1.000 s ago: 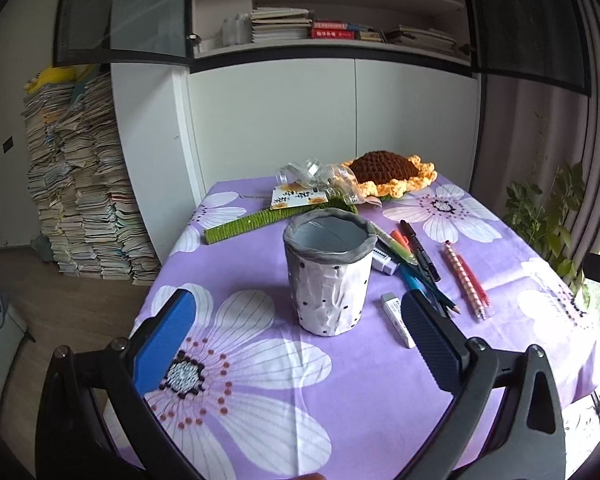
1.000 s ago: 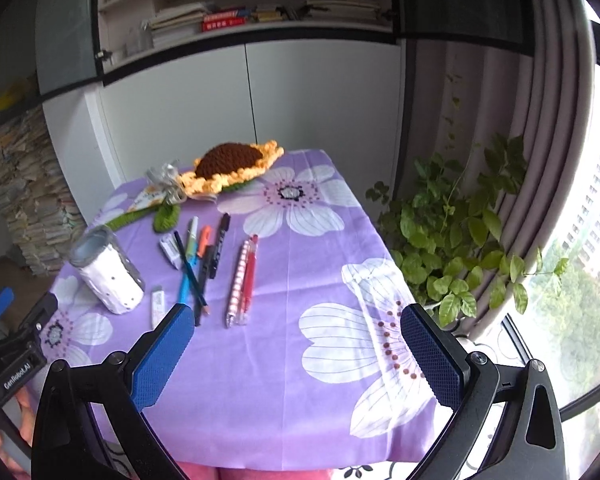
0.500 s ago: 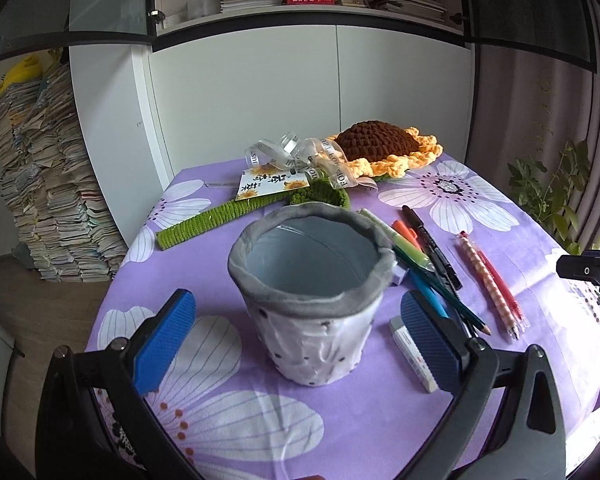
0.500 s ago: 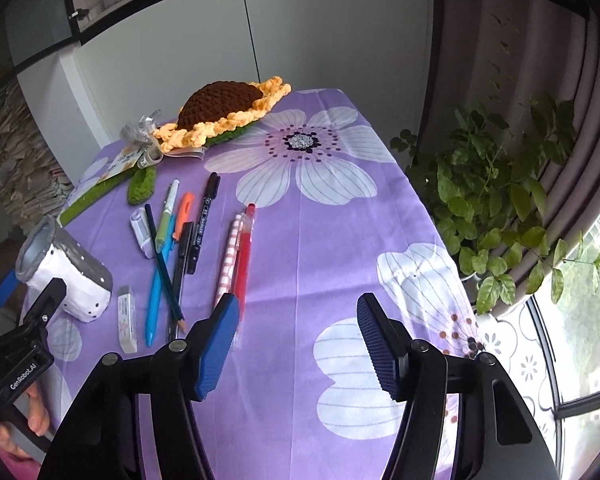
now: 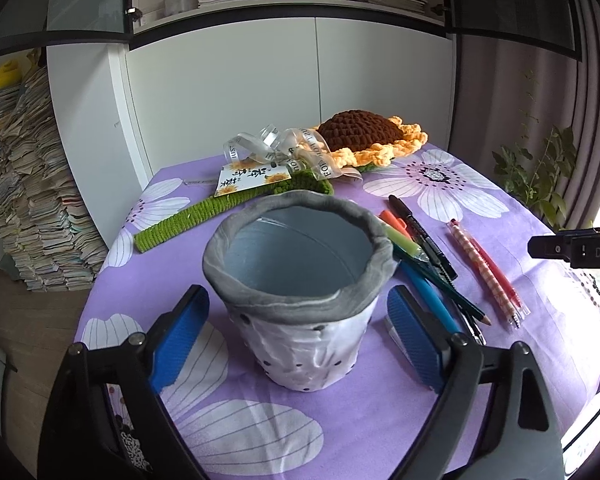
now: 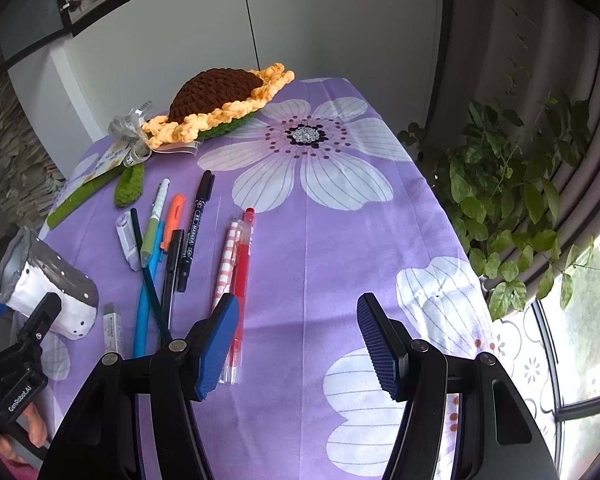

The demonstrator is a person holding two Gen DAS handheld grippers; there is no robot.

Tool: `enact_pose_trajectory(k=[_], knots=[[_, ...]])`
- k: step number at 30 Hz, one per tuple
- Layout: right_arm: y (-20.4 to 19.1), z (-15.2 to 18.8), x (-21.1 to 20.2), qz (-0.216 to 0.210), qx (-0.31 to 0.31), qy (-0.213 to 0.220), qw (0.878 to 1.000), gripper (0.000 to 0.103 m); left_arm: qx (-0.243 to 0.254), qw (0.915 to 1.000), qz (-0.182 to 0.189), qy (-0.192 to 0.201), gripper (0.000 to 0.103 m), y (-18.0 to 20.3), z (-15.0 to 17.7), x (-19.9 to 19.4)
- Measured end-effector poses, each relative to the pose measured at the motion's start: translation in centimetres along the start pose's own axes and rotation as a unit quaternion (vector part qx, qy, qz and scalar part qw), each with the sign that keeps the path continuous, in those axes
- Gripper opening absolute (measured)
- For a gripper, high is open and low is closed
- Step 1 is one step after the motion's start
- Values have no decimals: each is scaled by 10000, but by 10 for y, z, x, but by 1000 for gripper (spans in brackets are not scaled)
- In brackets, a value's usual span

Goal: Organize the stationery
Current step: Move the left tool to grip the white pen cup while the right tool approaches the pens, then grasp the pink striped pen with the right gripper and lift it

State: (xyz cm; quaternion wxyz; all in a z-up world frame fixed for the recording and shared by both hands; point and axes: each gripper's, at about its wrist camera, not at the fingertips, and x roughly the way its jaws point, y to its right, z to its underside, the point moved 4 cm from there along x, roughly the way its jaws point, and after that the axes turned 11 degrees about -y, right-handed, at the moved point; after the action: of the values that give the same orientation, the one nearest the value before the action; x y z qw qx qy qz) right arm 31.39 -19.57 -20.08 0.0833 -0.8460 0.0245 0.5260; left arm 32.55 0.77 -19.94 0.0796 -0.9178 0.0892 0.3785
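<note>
A white, grey-rimmed fabric pen cup (image 5: 300, 292) stands empty on the purple flowered tablecloth (image 5: 440, 412). My left gripper (image 5: 296, 340) is open, its blue pads either side of the cup's lower body, close but apart from it. The cup also shows in the right wrist view (image 6: 44, 280). Several pens lie to its right: a red pen (image 6: 242, 276), a checked pink pen (image 6: 226, 266), a black marker (image 6: 194, 226), a blue pen (image 6: 144, 304). My right gripper (image 6: 296, 344) is open and empty, its left pad over the red pen's near end.
A crocheted sunflower (image 6: 224, 100) with a ribbon and a green stem (image 5: 188, 220) lies at the table's back. A white eraser (image 6: 112, 330) lies by the cup. A leafy plant (image 6: 512, 184) stands off the right edge. Paper stacks (image 5: 24, 208) stand left.
My left gripper has moved in until its pads flank the cup and narrowed. My right gripper has come down and forward over the pens and narrowed its opening.
</note>
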Motion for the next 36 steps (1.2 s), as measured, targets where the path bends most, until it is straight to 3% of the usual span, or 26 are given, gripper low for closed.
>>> enact_pose_trajectory(k=[3,5,6,13,22,24,25,27,29,36], knots=[[-2,-1,-1,6,10,14,10000,63,10,10000,3,17,90,0,-1,0],[-2,-1,-1,11,11,10,10000,63,-14,10000,5,-2,82,0,-2,2],[-3,-2,0,16,17,-1,10000,63,-22,10000,30,-80,71,0,-2,5],[-6,-6,2,-11,-33,-15,10000,63,-120,9998,131,-59,70,-4,-2,6],[-17,-13,16,16,-172,-145,9997,63,-176,9985,-510,-6,70,-31,3,1],[-22,-15,18,-10,-224,-162,9996,63,-238,9985,-485,-73,71,-37,5,5],[-25,-16,20,13,-269,-165,9995,61,-287,9986,-440,-66,70,-39,5,4],[-31,-17,21,82,-376,-152,9991,39,-295,9986,-422,-84,71,-39,5,6],[-37,-20,24,110,-445,-181,9988,33,-243,9986,-472,-82,71,-37,5,6],[-49,-28,36,-379,-419,-338,9978,33,-294,9987,-393,-98,71,-40,5,7]])
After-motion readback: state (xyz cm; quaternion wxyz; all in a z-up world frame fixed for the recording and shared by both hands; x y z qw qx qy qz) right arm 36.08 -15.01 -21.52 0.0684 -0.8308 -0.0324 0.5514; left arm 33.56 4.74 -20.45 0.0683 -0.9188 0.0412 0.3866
